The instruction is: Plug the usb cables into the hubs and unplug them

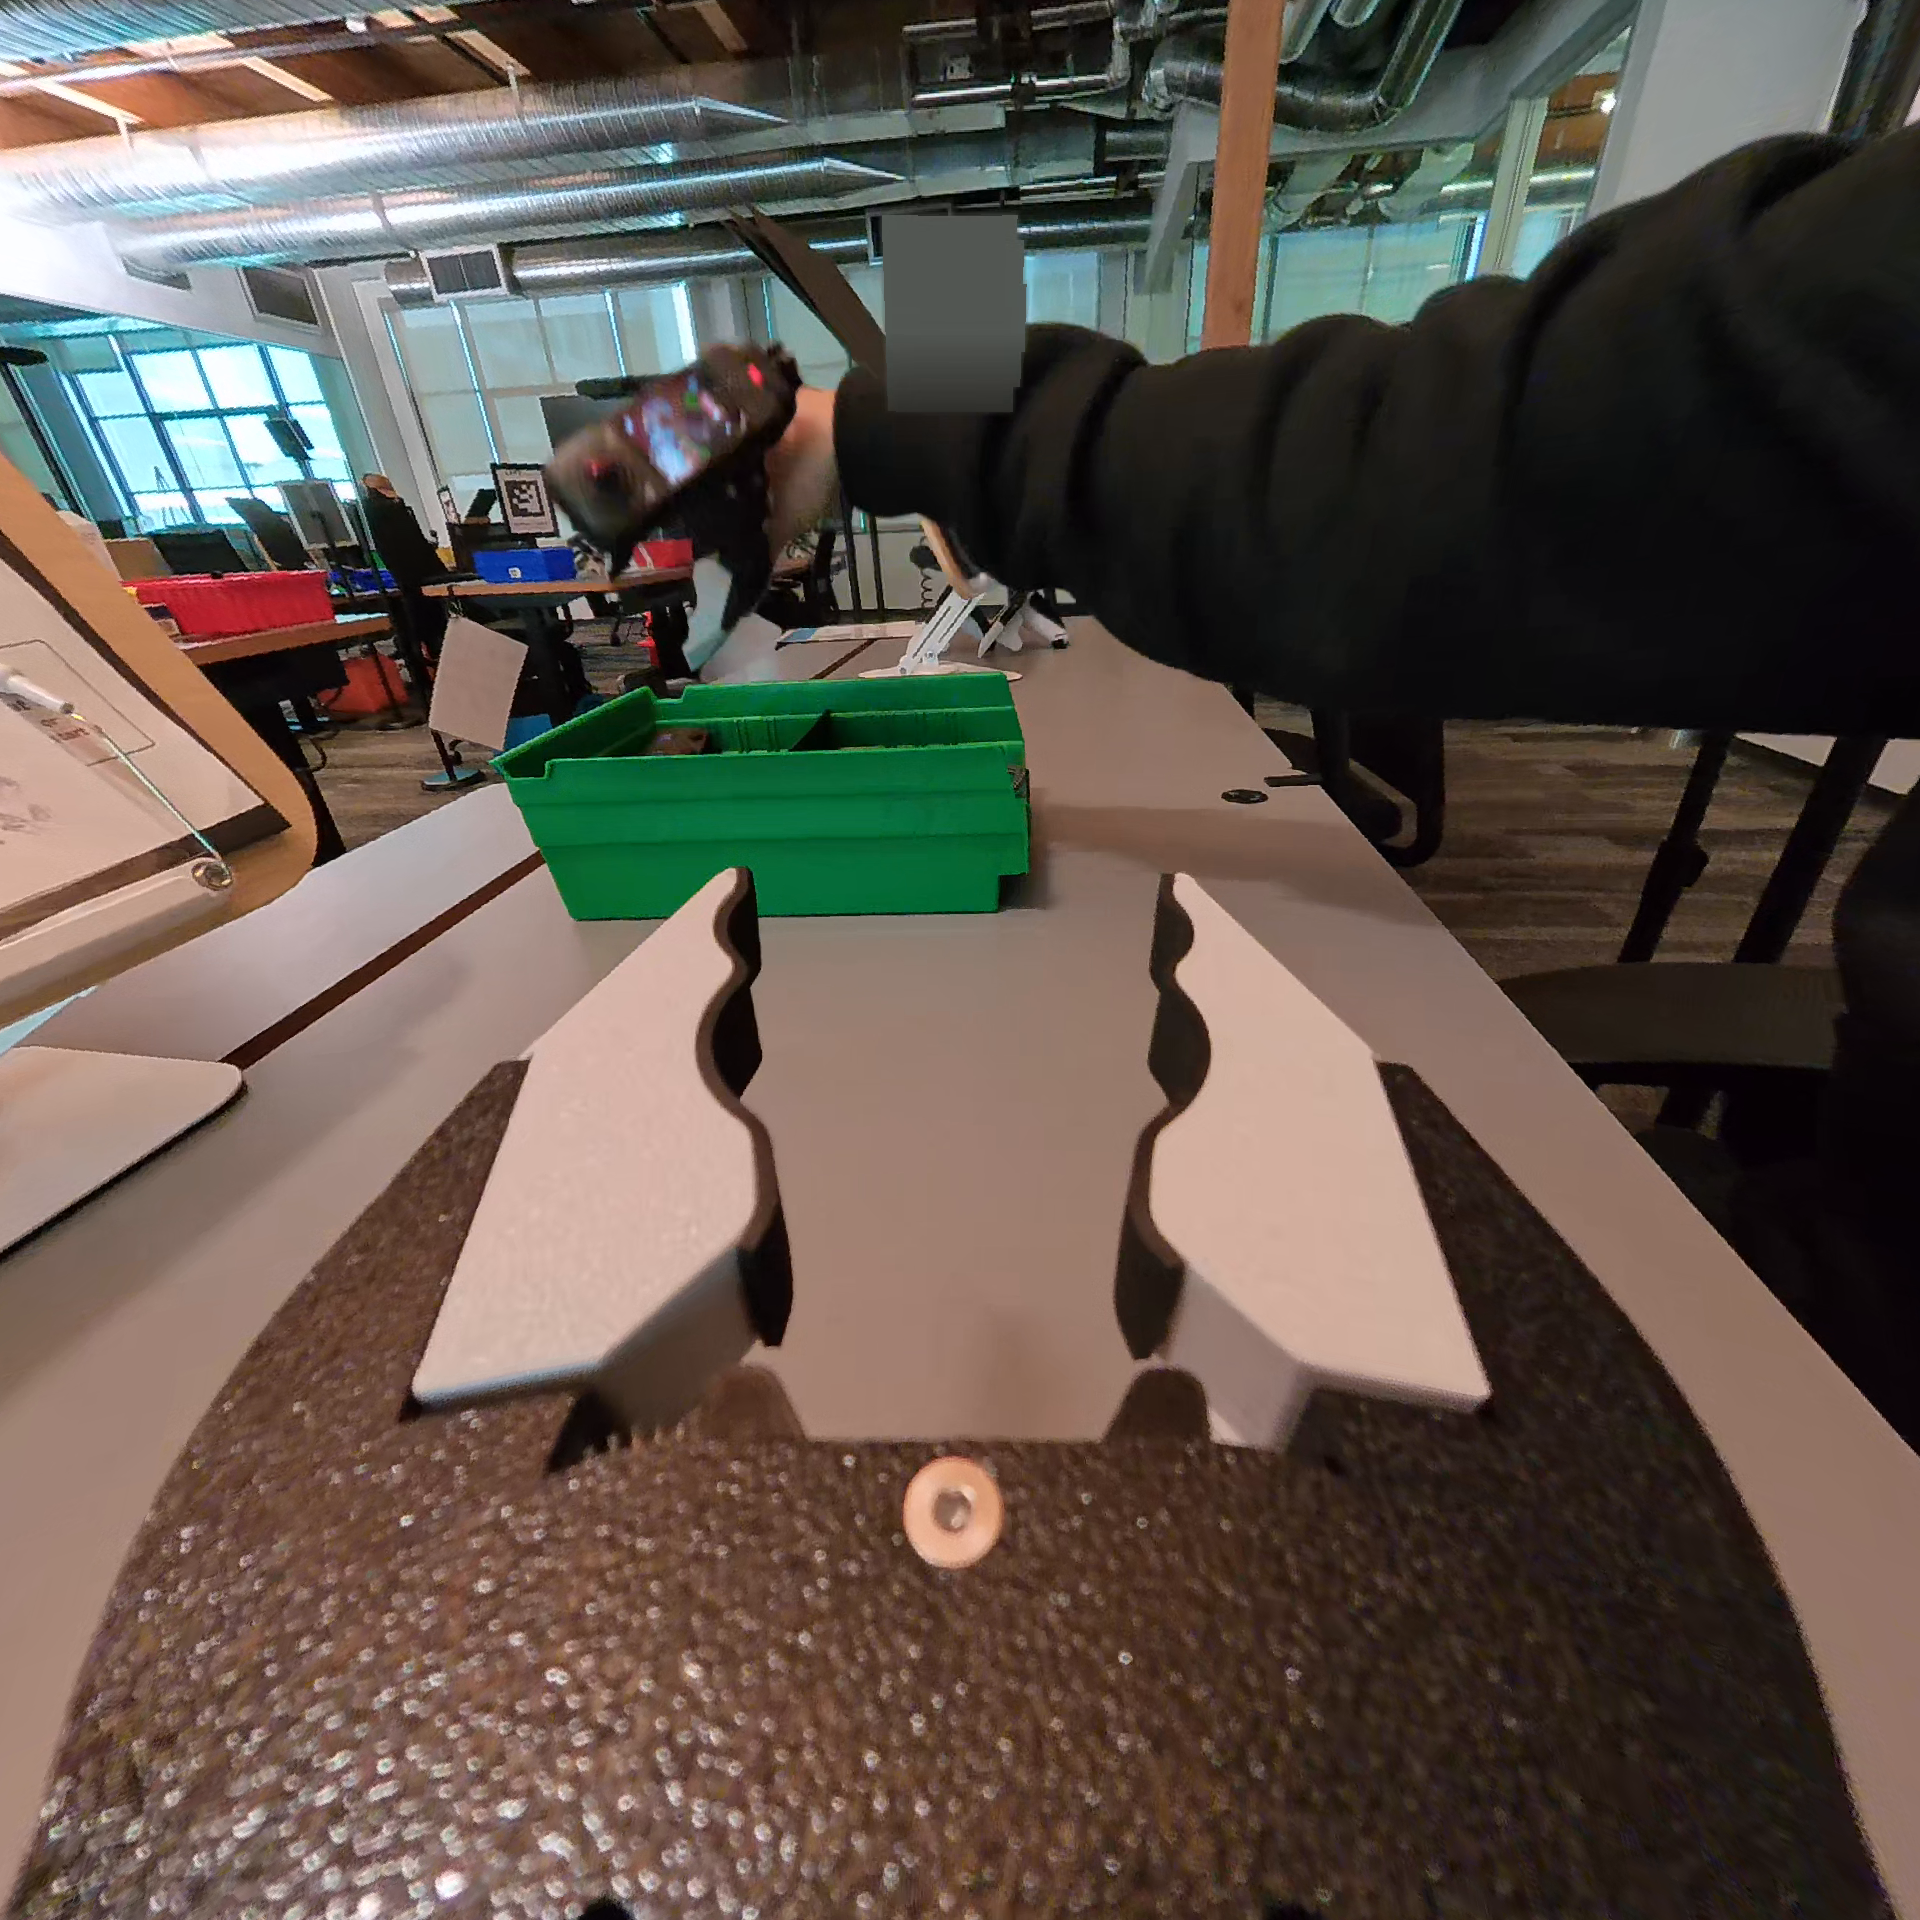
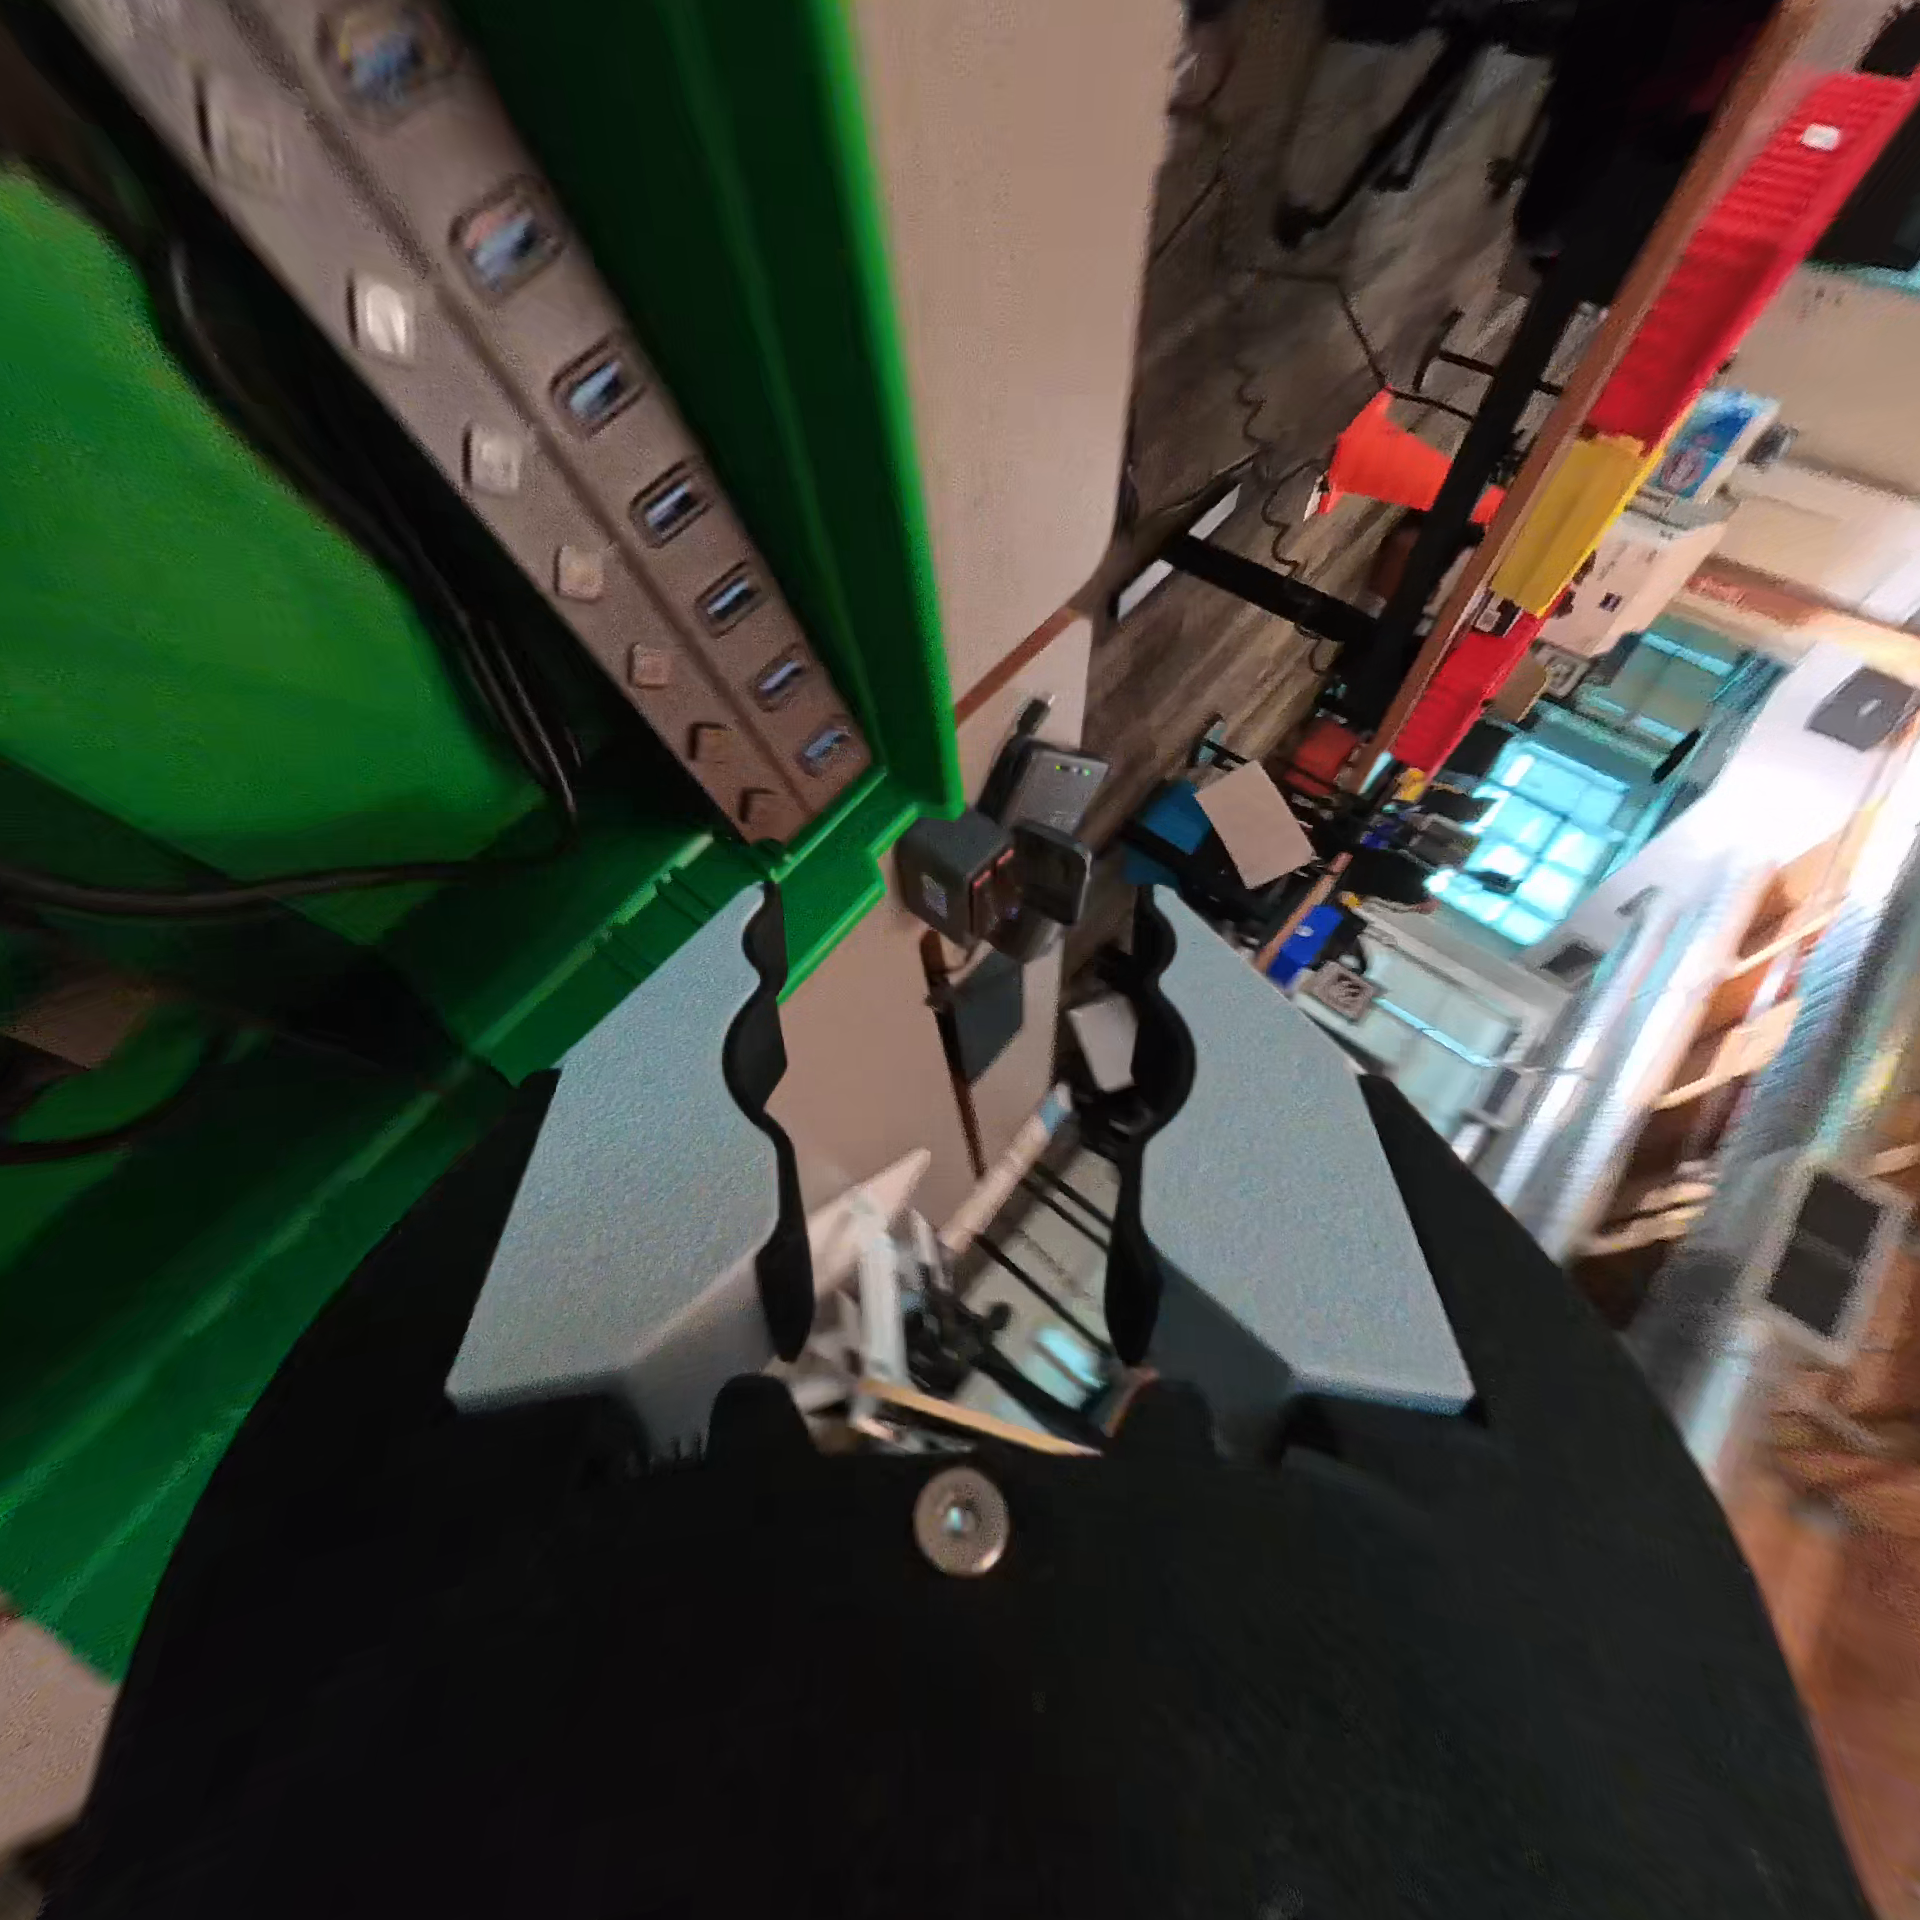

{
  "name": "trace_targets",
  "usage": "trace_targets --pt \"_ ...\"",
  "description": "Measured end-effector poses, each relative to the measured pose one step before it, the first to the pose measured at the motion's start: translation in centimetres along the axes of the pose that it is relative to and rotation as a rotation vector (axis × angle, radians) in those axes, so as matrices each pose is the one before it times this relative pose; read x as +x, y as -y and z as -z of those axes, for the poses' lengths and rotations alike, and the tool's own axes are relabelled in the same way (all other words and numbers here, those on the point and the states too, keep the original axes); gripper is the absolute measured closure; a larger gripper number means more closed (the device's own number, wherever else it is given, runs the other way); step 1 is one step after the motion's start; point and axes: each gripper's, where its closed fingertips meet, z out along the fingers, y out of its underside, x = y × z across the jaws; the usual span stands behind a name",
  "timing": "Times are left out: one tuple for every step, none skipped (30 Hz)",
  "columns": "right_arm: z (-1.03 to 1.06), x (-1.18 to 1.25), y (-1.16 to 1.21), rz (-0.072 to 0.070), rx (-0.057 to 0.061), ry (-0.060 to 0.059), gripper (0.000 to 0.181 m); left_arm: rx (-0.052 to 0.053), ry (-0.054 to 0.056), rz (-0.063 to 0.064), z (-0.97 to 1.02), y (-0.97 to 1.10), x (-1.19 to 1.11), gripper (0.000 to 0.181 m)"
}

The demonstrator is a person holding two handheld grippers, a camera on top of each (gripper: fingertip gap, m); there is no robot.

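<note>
A green bin [image 1: 769,821] stands on the grey table [image 1: 1143,748] just ahead of my left gripper [image 1: 951,914], which is open and empty, low over the table. A black-sleeved arm [image 1: 1403,520] reaches across and holds the right gripper's blurred body [image 1: 665,457] above the bin's far side. In the rolled right wrist view, a long grey USB hub [image 2: 623,488] with several ports lies inside the green bin [image 2: 748,312] beside black cables [image 2: 343,468]. My right gripper [image 2: 956,914] is open and empty, beside the bin's corner.
A tilted board on a stand [image 1: 114,769] is at the left. A white folding stand [image 1: 935,634] sits behind the bin. A black chair [image 1: 1662,1018] is off the table's right edge. Small grey devices [image 2: 1049,800] lie on the table past the bin.
</note>
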Motion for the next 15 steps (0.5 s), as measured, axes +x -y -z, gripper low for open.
trace_targets --pt "1.24 0.433 0.446 -0.0866 0.0452 0.0052 0.112 -0.0012 -0.0009 0.0011 -0.059 -0.001 0.031 0.107" --pt "1.367 0.2 0.979 -0.091 0.0618 0.002 0.108 -0.0045 0.0024 0.0009 -0.08 -0.05 -0.011 0.107" --pt "1.445 -0.155 1.516 -0.0893 0.0789 -0.0007 0.106 -0.0081 -0.0009 -0.0005 -0.1 -0.102 0.048 0.107" --pt "1.446 -0.613 2.009 -0.0816 0.0936 0.0013 0.106 -0.0096 0.0006 -0.0023 -0.094 -0.121 0.042 0.107" --pt "1.387 -1.142 2.366 -0.0728 0.1081 0.0047 0.105 -0.012 0.0118 -0.0055 -0.077 -0.141 -0.137 0.107" --pt "1.208 -1.745 2.512 -0.0695 0.1151 0.0161 0.105 -0.0135 0.0125 -0.0077 -0.033 -0.128 -0.136 0.107" --pt "0.935 -2.267 2.535 -0.076 0.1192 0.0268 0.105 -0.0098 0.0034 -0.0068 0.02 -0.063 -0.014 0.107" --pt "0.615 -2.876 2.384 -0.0805 0.1202 0.0495 0.105 -0.0029 0.0086 -0.0041 0.066 0.095 -0.081 0.107" --pt "0.237 -3.387 1.946 -0.08 0.1135 0.0725 0.105 0.0017 0.0155 -0.0024 0.121 0.29 -0.192 0.107" --pt "-0.125 -3.47 1.552 -0.0796 0.1105 0.0794 0.104 0.0094 0.0151 -0.0002 0.22 0.531 -0.166 0.107" --pt "-0.406 -3.158 1.014 -0.0701 0.1001 0.0701 0.104 0.0226 0.018 0.006 0.345 0.815 -0.178 0.107" --pt "-0.468 -2.458 0.36 -0.0572 0.0742 0.0434 0.104 0.0283 0.0327 0.0181 0.514 1.054 -0.351 0.109" --pt "-0.435 -1.65 -0.008 -0.0455 0.0575 0.013 0.105 0.0116 0.0476 0.0171 0.725 1.01 -0.489 0.111" --pt "-0.304 -1.144 -0.328 -0.0168 0.0393 0.0028 0.105 -0.0094 0.0721 0.0055 1.013 0.962 -0.801 0.113" --pt "-0.107 -0.605 -0.531 0.0065 0.0237 -0.0147 0.106 -0.0202 0.0858 -0.0133 1.352 0.994 -1.088 0.114"
